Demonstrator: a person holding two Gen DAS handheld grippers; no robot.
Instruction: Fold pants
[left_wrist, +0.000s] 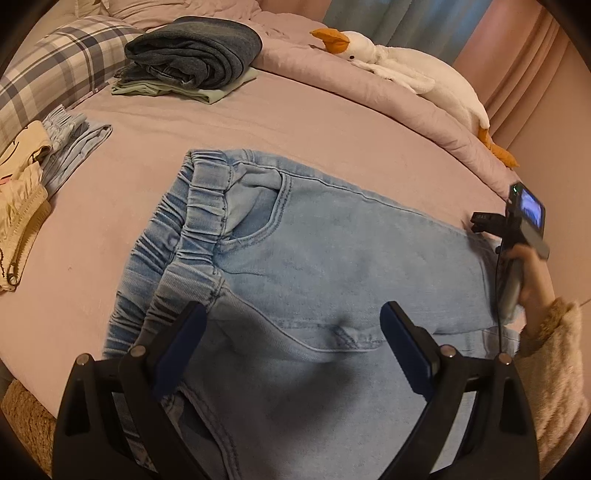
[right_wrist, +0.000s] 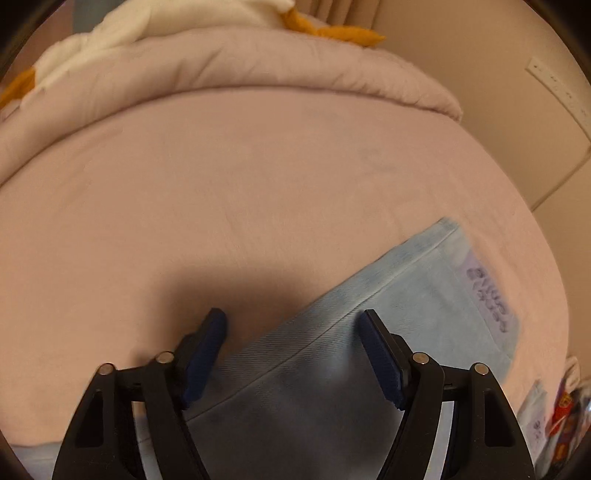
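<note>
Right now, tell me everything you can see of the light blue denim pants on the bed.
The light blue denim pants lie flat on the pink bedsheet, elastic gathered waistband to the left, stitched front pocket showing. One leg ends at a hem with a pale printed patch. Both open grippers hover above the pants, gripping nothing.

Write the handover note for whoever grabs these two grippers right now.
Left gripper: open, holding nothing, hovering over the waist end of the light blue jeans.
Right gripper: open, holding nothing, over the leg end near the hem.
The jeans lie flat along the pink bed sheet, apparently already folded lengthwise, leg over leg, elastic waistband to the left.
Already folded clothes are stacked at the far left by the plaid pillow.
Left to do: grip the hem end, fold it toward the waistband, then likely fold once more and stack.
</note>
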